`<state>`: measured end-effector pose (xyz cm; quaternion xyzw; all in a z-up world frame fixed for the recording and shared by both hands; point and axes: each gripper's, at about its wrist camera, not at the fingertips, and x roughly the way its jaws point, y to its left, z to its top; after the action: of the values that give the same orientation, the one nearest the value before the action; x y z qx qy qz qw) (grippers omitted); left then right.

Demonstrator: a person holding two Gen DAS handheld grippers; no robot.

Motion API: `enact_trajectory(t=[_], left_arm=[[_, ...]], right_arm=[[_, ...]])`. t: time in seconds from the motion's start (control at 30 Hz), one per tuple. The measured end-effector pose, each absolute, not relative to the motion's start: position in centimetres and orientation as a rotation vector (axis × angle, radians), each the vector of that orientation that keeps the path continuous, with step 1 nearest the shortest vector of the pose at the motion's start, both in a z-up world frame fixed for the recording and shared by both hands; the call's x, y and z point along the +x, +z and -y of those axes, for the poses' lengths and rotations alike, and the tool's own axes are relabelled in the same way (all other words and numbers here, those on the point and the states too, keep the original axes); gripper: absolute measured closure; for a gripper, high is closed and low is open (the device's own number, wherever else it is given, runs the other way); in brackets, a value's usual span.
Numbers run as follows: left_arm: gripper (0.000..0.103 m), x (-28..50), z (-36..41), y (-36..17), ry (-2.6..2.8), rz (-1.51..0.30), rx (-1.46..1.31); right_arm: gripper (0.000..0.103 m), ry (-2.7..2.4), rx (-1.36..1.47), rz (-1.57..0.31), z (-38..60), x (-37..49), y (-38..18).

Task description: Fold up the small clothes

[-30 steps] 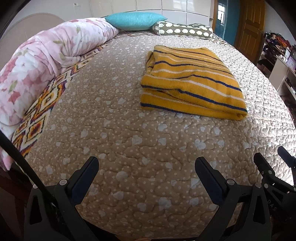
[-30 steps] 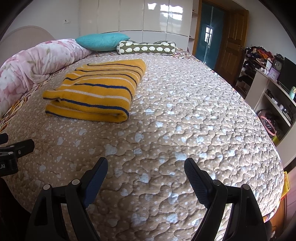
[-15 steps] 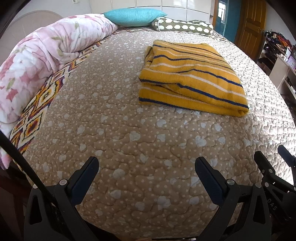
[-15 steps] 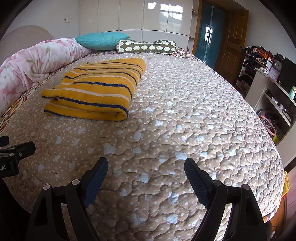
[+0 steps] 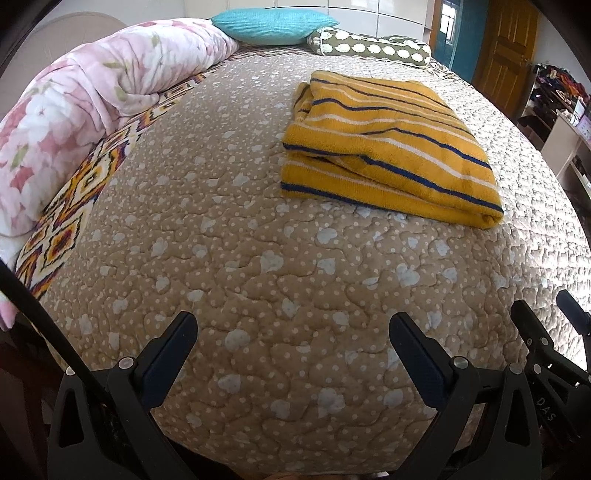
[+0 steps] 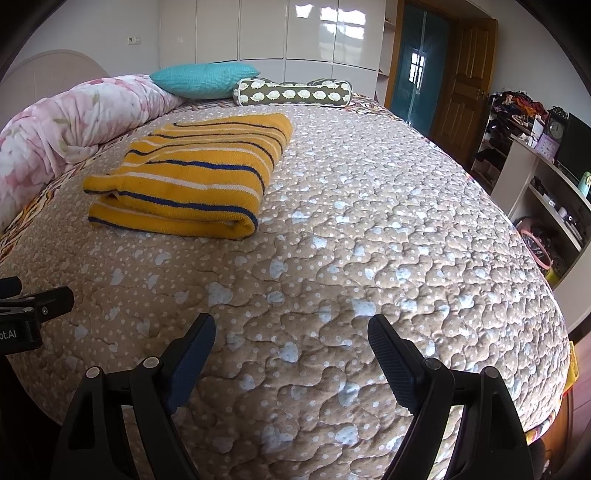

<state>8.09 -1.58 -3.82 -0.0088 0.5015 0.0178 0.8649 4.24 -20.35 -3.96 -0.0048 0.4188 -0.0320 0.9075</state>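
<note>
A yellow garment with blue and white stripes [image 5: 388, 147] lies folded into a flat rectangle on the beige quilted bed [image 5: 240, 240]. In the right wrist view the same garment [image 6: 192, 173] sits at the upper left. My left gripper [image 5: 293, 326] hangs open over the near edge of the bed, well short of the garment, with nothing between its fingers. My right gripper [image 6: 291, 330] is open too, over bare quilt to the right of the garment. Part of the right gripper shows at the left wrist view's right edge.
A rolled pink floral duvet [image 5: 74, 110] runs along the left side of the bed. A teal pillow [image 5: 273, 26] and a patterned bolster [image 5: 369, 46] lie at the head. Shelves with clutter [image 6: 546, 177] and a wooden door [image 6: 465, 81] stand to the right.
In the left wrist view the garment and pillows have slid upward a little as that gripper tipped slightly. The right wrist view is unchanged. Both grippers stay open.
</note>
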Motion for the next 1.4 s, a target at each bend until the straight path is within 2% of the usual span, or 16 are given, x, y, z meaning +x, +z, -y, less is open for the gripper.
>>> enact_trajectory(t=[1.4], left_arm=[[0.000,7.86,1.86,-4.15,0.045,-1.056,-0.015]], right_arm=[[0.015,-0.056,-0.011,-0.832,19.85,3.79,-3.48]])
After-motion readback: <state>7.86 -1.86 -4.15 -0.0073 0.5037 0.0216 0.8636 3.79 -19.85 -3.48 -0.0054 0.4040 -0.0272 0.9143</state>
